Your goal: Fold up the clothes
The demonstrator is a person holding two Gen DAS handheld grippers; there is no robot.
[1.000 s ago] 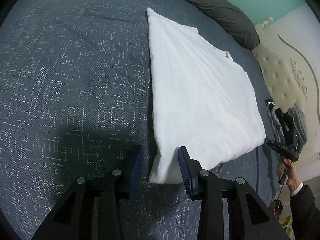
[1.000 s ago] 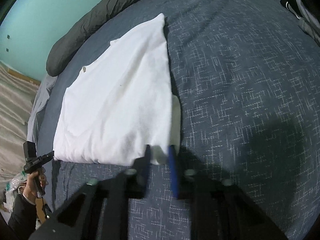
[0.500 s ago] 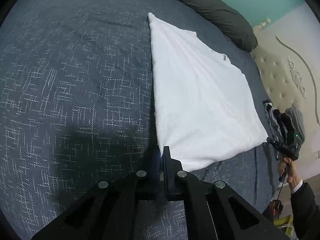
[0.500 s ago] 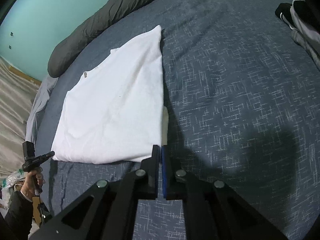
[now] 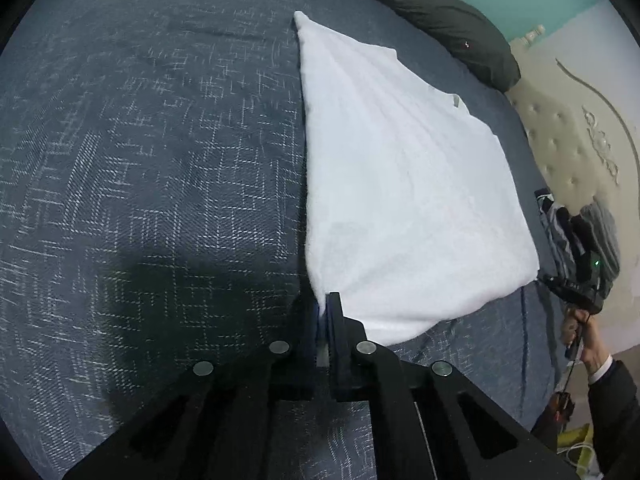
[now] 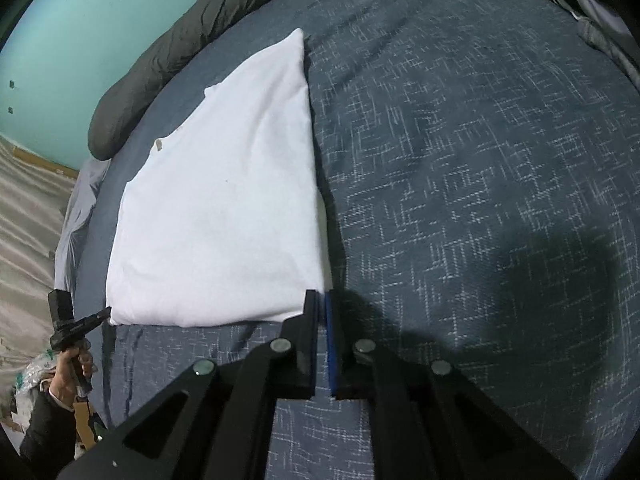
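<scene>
A bed (image 5: pixel 140 160) with a dark blue patterned cover fills both views. A dark grey bolster (image 6: pixel 168 64) lies along its far edge. A folded white garment (image 5: pixel 400 200) lies flat on the cover. The left claw (image 5: pixel 323 308) is closed on one near corner of it; the right claw (image 6: pixel 322 300) pinches the other near corner.

Both views are dimly lit from above, with dark vignetting at the corners. The bedspread (image 5: pixel 160 160) is bent by strong fisheye distortion. Large soft shadows are cast near the grippers. The white cloth (image 6: pixel 224 220) is nearly overexposed. Slight blur is seen at the far right.
</scene>
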